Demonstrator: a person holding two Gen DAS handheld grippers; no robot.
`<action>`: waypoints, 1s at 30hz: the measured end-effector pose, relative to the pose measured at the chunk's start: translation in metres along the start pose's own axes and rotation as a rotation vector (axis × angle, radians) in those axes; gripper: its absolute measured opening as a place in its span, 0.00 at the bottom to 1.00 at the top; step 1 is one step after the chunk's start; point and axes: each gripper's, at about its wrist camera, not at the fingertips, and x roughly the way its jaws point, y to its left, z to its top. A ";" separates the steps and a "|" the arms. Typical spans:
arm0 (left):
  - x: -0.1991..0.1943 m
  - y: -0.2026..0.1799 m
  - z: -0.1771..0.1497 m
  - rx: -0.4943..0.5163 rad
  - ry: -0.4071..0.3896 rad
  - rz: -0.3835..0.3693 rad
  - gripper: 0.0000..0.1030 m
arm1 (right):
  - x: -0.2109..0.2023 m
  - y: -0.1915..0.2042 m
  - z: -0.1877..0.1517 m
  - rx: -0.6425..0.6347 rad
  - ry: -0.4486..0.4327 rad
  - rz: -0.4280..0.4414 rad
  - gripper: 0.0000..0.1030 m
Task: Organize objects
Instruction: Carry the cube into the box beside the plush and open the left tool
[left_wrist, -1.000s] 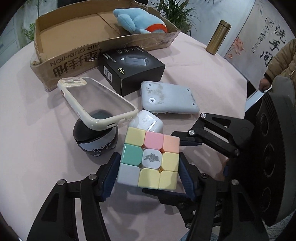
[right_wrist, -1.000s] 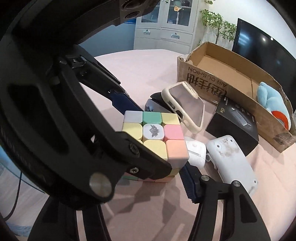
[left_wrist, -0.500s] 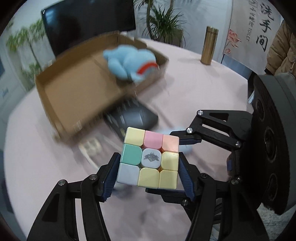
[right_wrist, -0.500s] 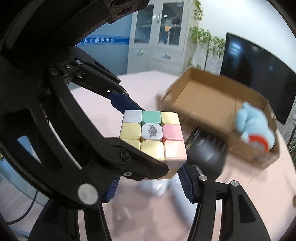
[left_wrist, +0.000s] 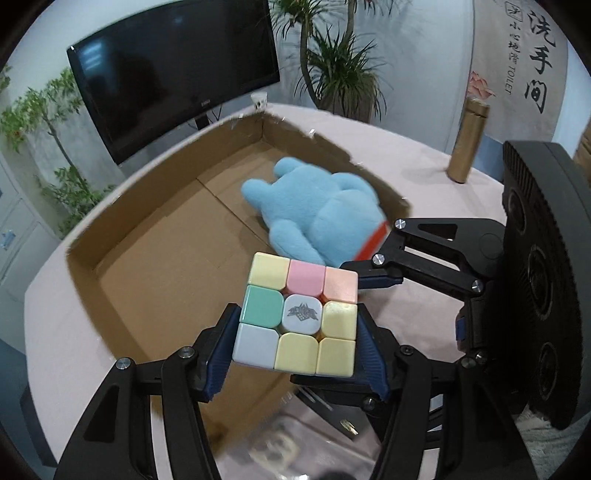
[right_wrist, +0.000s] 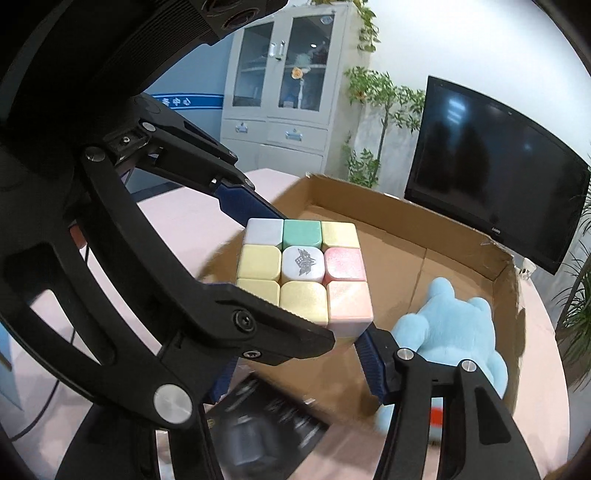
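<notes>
A pastel puzzle cube (left_wrist: 297, 314), at lower centre of frame, is clamped four-sidedly by the half-spread jaws of the left gripper (left_wrist: 297, 345) and right gripper (right_wrist: 301, 317), apparently for steadiness, above the cardboard box (left_wrist: 155, 236) holding a blue plush toy (left_wrist: 314, 210).

Even, bright indoor light fills both fisheye views, which bend and darken to black at the corners. The cube (left_wrist: 297, 314) stays sharp, while the lower frame smears with motion blur. Faint reflections sheen the dark screen (right_wrist: 495, 195) at upper right
</notes>
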 end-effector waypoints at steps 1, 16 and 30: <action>0.012 0.005 0.000 -0.006 0.012 -0.008 0.57 | 0.011 -0.007 -0.001 0.012 0.019 0.008 0.54; 0.130 0.037 -0.016 -0.132 0.177 -0.127 0.57 | 0.108 -0.058 -0.038 0.120 0.272 0.110 0.55; 0.095 0.049 -0.025 -0.317 0.106 -0.097 0.97 | 0.054 -0.062 -0.023 0.107 0.169 0.066 0.69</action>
